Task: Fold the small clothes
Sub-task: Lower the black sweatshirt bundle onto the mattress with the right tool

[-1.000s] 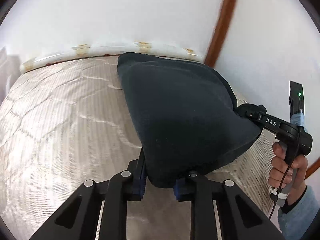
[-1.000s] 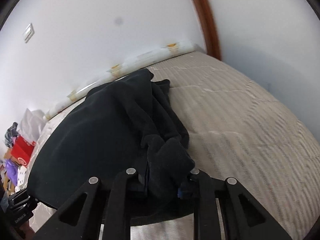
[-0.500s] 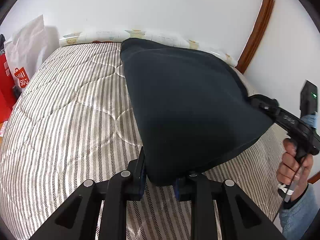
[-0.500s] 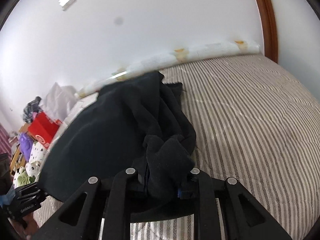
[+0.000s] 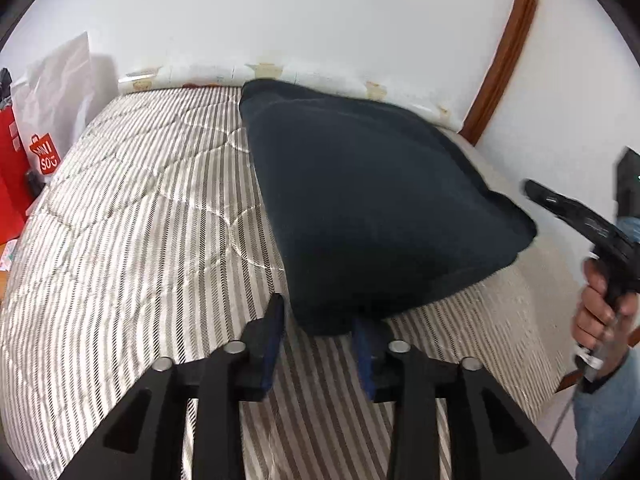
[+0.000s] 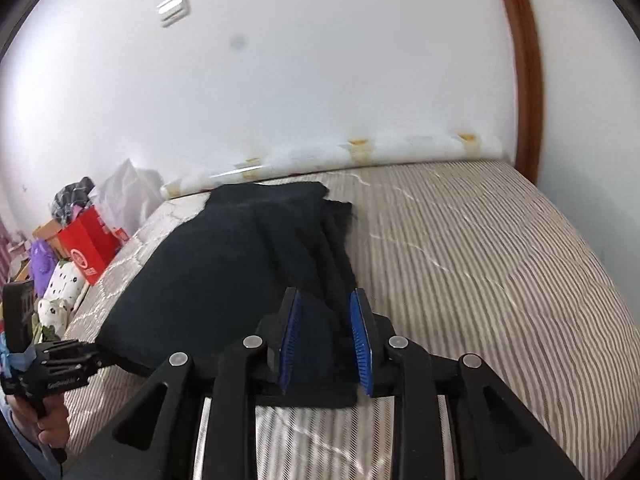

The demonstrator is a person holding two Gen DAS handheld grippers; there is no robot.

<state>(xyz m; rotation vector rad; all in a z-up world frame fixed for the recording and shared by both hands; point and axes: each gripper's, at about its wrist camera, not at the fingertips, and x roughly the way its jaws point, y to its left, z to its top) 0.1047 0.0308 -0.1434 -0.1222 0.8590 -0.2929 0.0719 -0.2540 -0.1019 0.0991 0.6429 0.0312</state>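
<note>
Now your left gripper (image 5: pixel 318 334) jaws opening, pads clear of dark garment (image 5: pixel 372 208); garment's near corner still between them. Your right gripper (image 6: pixel 327 346) jaws opening too, blue pads apart, bunched cloth edge between, not pinched. Garment lies on striped mattress (image 5: pixel 132 216), far edge near wall.

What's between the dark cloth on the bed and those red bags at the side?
Only bare striped bedcover lies between the dark garment and the red bags, seen in the left wrist view.
</note>
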